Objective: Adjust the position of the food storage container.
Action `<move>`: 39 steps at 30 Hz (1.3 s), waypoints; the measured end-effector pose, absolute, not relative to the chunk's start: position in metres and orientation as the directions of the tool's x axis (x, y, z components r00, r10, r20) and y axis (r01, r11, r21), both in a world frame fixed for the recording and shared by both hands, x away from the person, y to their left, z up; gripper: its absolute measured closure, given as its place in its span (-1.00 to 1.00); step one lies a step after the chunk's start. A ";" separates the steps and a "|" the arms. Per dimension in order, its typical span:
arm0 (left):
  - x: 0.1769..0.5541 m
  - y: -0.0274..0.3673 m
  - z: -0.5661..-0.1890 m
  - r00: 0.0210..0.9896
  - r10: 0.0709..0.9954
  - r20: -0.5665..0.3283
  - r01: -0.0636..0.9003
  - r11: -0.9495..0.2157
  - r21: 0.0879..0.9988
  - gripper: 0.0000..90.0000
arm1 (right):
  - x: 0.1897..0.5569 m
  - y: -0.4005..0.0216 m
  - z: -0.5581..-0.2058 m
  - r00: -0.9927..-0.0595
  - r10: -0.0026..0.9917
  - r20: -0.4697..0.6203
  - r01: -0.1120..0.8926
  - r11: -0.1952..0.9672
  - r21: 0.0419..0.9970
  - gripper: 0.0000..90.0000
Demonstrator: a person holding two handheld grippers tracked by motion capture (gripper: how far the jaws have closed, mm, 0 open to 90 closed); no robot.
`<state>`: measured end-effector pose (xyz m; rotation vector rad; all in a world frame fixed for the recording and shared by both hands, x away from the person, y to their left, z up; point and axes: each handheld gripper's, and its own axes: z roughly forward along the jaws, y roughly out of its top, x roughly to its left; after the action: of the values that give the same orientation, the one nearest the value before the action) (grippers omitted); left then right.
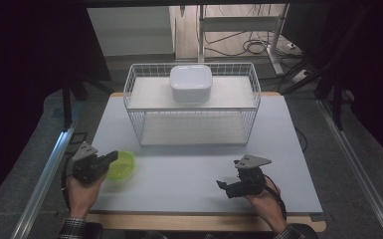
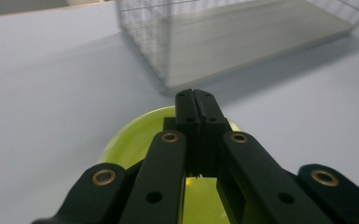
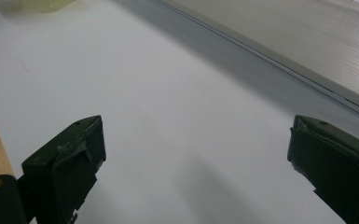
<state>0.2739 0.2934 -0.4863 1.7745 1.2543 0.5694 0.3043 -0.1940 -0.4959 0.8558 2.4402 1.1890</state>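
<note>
Left gripper: black, in the person's left hand near the table's front-left corner. Jaws pressed together, nothing visibly pinched between their tips; the left gripper view shows the tips meeting above the bowl.

Bowl: lime green, round, glossy plastic, on the table just beside and under the left gripper's tip, toward the front-left corner.

Rack: white wire, box-shaped, two flat shelves, at the table's back middle.

Container: white, rounded square, smooth, on the rack's top shelf.

Right gripper: black, in the right hand near the front-right corner; jaws spread wide over bare surface, holding nothing.

Table: pale grey matte top, wooden front edge. Room: dim, dark floor, cables at the back.
</note>
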 end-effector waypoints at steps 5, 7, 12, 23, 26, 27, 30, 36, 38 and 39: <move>0.272 0.315 -0.496 0.315 0.942 -0.118 0.556 -0.082 0.827 1.00 | 0.304 -0.192 -0.497 -0.781 0.625 -0.013 0.381 0.492 0.783 -0.90; 0.271 0.321 -0.501 0.301 0.945 -0.130 0.569 -0.069 0.819 1.00 | 0.304 -0.191 -0.497 -0.782 0.624 -0.014 0.381 0.496 0.780 -0.90; 0.267 0.326 -0.507 0.275 0.954 -0.118 0.589 -0.070 0.805 1.00 | 0.303 -0.191 -0.498 -0.783 0.621 -0.021 0.380 0.506 0.774 -0.90; 0.269 0.328 -0.519 0.251 0.960 -0.125 0.650 -0.072 0.757 0.99 | 0.303 -0.188 -0.501 -0.789 0.613 -0.035 0.381 0.533 0.756 -0.88; 0.270 0.326 -0.519 0.254 0.959 -0.122 0.659 -0.079 0.748 1.00 | 0.303 -0.187 -0.501 -0.791 0.611 -0.037 0.380 0.538 0.753 -0.88; 0.270 0.325 -0.519 0.254 0.959 -0.129 0.660 -0.074 0.748 1.00 | 0.303 -0.187 -0.501 -0.791 0.610 -0.039 0.380 0.541 0.751 -0.88; 0.270 0.325 -0.519 0.257 0.956 -0.141 0.663 -0.068 0.746 1.00 | 0.303 -0.187 -0.502 -0.792 0.609 -0.038 0.382 0.544 0.747 -0.88; 0.273 0.320 -0.523 0.276 0.949 -0.153 0.679 -0.080 0.730 1.00 | 0.303 -0.186 -0.503 -0.794 0.607 -0.042 0.381 0.550 0.743 -0.88; 0.274 0.318 -0.524 0.286 0.945 -0.159 0.683 -0.085 0.725 1.00 | 0.303 -0.185 -0.503 -0.794 0.607 -0.043 0.381 0.552 0.741 -0.88; 0.274 0.316 -0.524 0.294 0.943 -0.157 0.683 -0.092 0.725 1.00 | 0.303 -0.185 -0.503 -0.794 0.606 -0.043 0.382 0.553 0.741 -0.88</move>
<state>0.2741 0.3158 -0.5240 1.8450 1.4579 0.4585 0.3026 -0.1849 -0.5030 0.8174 2.4972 1.0866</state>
